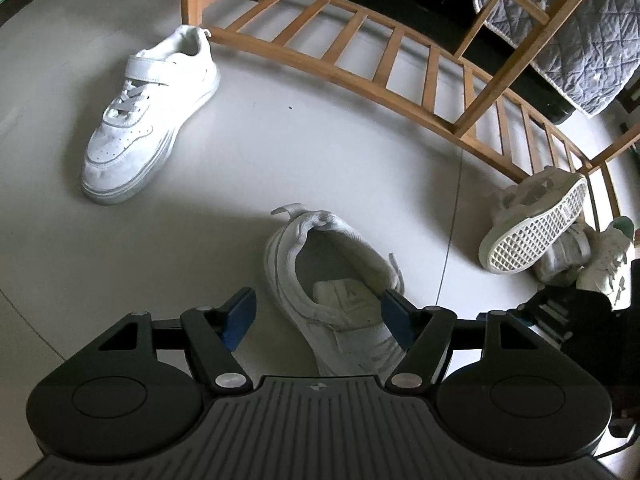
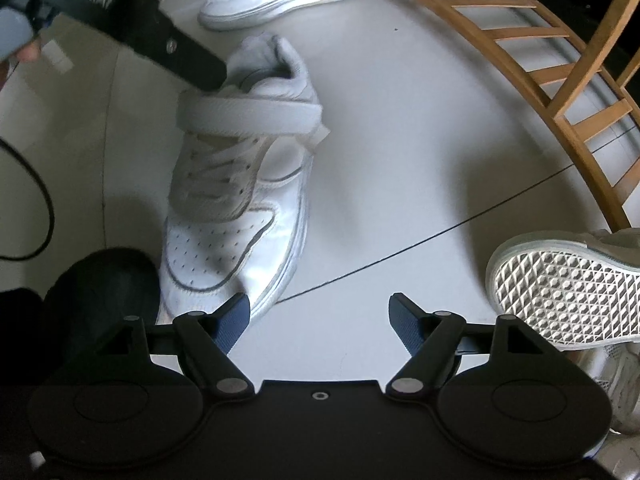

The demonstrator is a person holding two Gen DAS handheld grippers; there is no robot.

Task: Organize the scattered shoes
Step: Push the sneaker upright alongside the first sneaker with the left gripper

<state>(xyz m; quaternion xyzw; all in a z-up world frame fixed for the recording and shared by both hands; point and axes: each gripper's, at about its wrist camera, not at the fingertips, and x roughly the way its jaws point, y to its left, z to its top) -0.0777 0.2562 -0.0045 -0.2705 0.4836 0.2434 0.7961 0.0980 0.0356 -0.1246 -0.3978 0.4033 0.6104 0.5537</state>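
A worn white strap sneaker (image 1: 336,272) stands on the grey floor right under my left gripper (image 1: 318,300), heel pointing away. The jaws are open and straddle its tongue area, and the pads do not press on it. In the right wrist view the same sneaker (image 2: 236,184) lies left of centre, with a black finger (image 2: 188,60) of the left gripper beside its heel collar. My right gripper (image 2: 319,300) is open over bare floor, its left pad close to the toe. A cleaner white strap sneaker (image 1: 132,120) sits farther off by the rack leg.
A slatted wooden shoe rack (image 1: 360,52) curves across the back, with a quilted grey cloth (image 1: 580,40) hanging above it. A shoe on its side shows its waffle sole (image 1: 536,228) at right, next to a green-trimmed shoe (image 1: 608,256). A thin black cable (image 2: 440,232) crosses the floor.
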